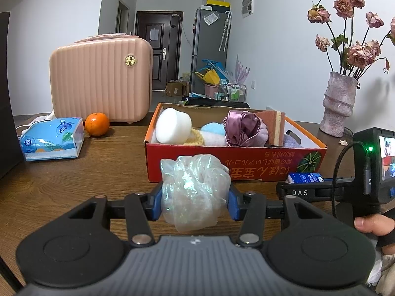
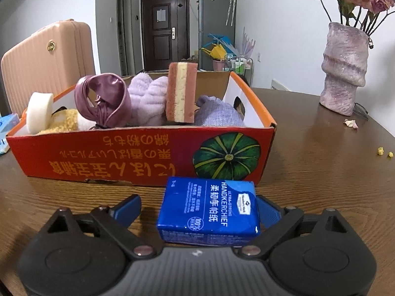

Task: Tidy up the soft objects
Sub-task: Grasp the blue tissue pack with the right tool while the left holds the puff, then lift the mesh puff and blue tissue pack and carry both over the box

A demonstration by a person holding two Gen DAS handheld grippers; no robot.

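A crumpled plastic bag (image 1: 195,190) sits clenched in the left tongs (image 1: 195,198), just before the red box (image 2: 148,157) on the worktop (image 2: 321,172). The right tongs (image 2: 197,212) straddle a blue handkerchief pack (image 2: 208,209), released, left pad apart.

A: Room in the red box (image 2: 138,153)?

B: Crowded. White foam round (image 2: 39,112), purple satin pouch (image 2: 103,101), upright sponge (image 2: 181,91) and lilac knit (image 2: 217,114) fill most of it; a bare patch shows by the right end wall.

A: Near side?

B: The blue tissue pack (image 2: 209,209) lies just before the front wall, in the way.

A: Left of the box?

B: Open wooden table (image 1: 116,162). Beyond it stand the orange (image 1: 97,124), blue-and-white tissue packet (image 1: 53,139) and pink case (image 1: 101,79).

A: Right?

B: Open table, up to the vase (image 2: 344,69).
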